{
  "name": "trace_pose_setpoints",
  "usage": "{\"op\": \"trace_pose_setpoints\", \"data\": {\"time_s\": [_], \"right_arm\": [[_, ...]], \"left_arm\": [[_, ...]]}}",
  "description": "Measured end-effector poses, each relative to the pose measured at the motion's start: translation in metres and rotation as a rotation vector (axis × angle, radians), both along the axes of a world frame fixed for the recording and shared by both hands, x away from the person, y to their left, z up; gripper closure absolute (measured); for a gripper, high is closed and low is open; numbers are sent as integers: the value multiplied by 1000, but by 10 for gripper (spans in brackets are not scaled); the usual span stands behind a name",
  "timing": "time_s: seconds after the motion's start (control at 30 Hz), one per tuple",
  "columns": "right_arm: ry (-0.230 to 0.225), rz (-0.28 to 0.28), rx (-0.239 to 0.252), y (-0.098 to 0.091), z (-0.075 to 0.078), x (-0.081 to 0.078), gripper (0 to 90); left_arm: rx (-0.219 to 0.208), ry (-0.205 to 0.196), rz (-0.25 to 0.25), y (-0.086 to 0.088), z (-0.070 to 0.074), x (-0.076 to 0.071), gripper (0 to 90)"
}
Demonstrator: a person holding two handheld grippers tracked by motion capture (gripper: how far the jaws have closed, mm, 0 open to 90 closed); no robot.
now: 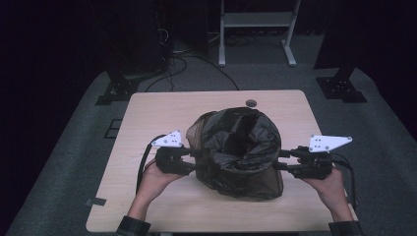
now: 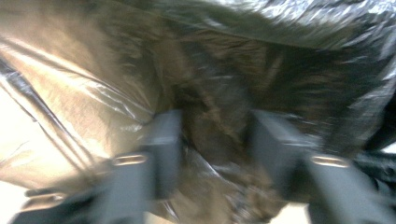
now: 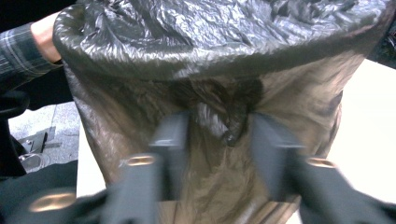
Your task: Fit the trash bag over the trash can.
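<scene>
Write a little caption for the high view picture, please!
Two hand-held grippers, left gripper and right gripper, meet opposite sides of a black bin bag on a wooden table.

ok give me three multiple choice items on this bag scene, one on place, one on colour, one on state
1. Where does the bag stand?
A. on the wooden table
B. on the floor
C. on a shelf

2. What colour is the bag?
A. white
B. blue
C. black

3. How is the bag's mouth?
A. knotted shut
B. open, rim rolled outward
C. taped flat

Answers: 1 A, the high view shows it on the tabletop between the left tongs and right tongs. 2 C, dark plastic film in every view. 3 B, the high view looks down into its hollow.
</scene>
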State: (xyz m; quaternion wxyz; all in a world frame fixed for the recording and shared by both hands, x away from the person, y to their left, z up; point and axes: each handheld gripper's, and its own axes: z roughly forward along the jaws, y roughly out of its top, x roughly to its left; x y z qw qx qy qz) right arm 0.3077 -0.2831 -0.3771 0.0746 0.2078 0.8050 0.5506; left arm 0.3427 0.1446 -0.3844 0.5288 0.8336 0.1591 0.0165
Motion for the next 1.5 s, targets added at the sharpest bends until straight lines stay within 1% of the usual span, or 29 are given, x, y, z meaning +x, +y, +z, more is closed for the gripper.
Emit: {"op": "trace_pose_setpoints", "data": {"time_s": [0.07,0.1,0.13,0.17,0.23,0.27,0.33,0.4,0.5,0.53,0.57,0.6,0.63,0.7,0.77,0.83,0.87,0.93,1.0,1.03,1.13,1.2,1.23,1.3,1.33,1.4,1.43,1.47,1.5], "right_arm": [[-15,-10,-7,-1,0,1,754],[-14,-9,-6,-1,1,2,794],[-13,-9,-4,-1,1,3,824],[-10,-9,-6,-1,0,4,871],[-5,-10,-20,1,-2,7,894],[3,-13,-33,2,-5,8,897],[17,-11,-46,4,-10,10,898],[31,-12,-52,5,-17,11,898],[42,-14,-57,6,-23,13,893],[36,-24,-59,6,-24,13,850],[26,-38,-64,6,-24,13,759],[12,-57,-65,6,-24,14,654],[7,-71,-57,5,-23,15,564],[11,-80,-24,1,-19,17,446],[9,-79,-8,-2,-17,19,321],[17,-68,13,-3,-14,22,241],[18,-62,18,-2,-13,23,208],[20,-56,24,-1,-12,25,148],[33,-46,26,1,-10,28,126],[35,-39,22,1,-9,29,114],[5,-4,32,3,-7,31,102],[-16,13,41,4,-5,32,102],[-15,20,39,5,-5,33,102],[-18,38,34,6,-4,35,102],[-19,46,33,7,-4,35,102],[-13,57,33,9,-4,36,102],[-13,63,35,10,-4,37,101],[-12,68,36,10,-4,38,102],[-12,73,38,12,-4,39,101]], "left_arm": [[-3,0,-2,1,-1,3,799],[-4,8,-3,1,-2,4,867],[1,18,6,1,-3,6,897],[13,23,13,1,-5,7,897],[49,46,24,0,-13,9,898],[54,62,30,1,-18,10,898],[66,86,36,2,-28,12,898],[93,113,43,4,-41,13,898],[92,139,58,7,-52,11,898],[87,140,62,8,-53,11,897],[84,134,67,11,-52,10,896],[84,127,86,13,-51,9,844],[79,124,92,16,-49,8,794],[57,102,112,23,-41,6,702],[35,89,123,31,-31,4,621],[13,78,128,36,-22,2,537],[-1,75,122,39,-17,2,506],[-22,50,128,44,-6,0,454],[-45,42,117,48,4,0,392],[-51,29,113,49,12,0,368],[-53,5,101,48,29,1,257],[-50,-20,85,44,42,2,202],[-47,-30,81,41,49,3,180],[-49,-47,57,35,62,6,145],[-42,-55,50,30,69,7,115],[-38,-53,16,20,80,12,62],[-30,-54,10,16,84,14,26],[-16,-68,11,10,91,18,13],[-14,-72,9,7,95,20,13]]}}
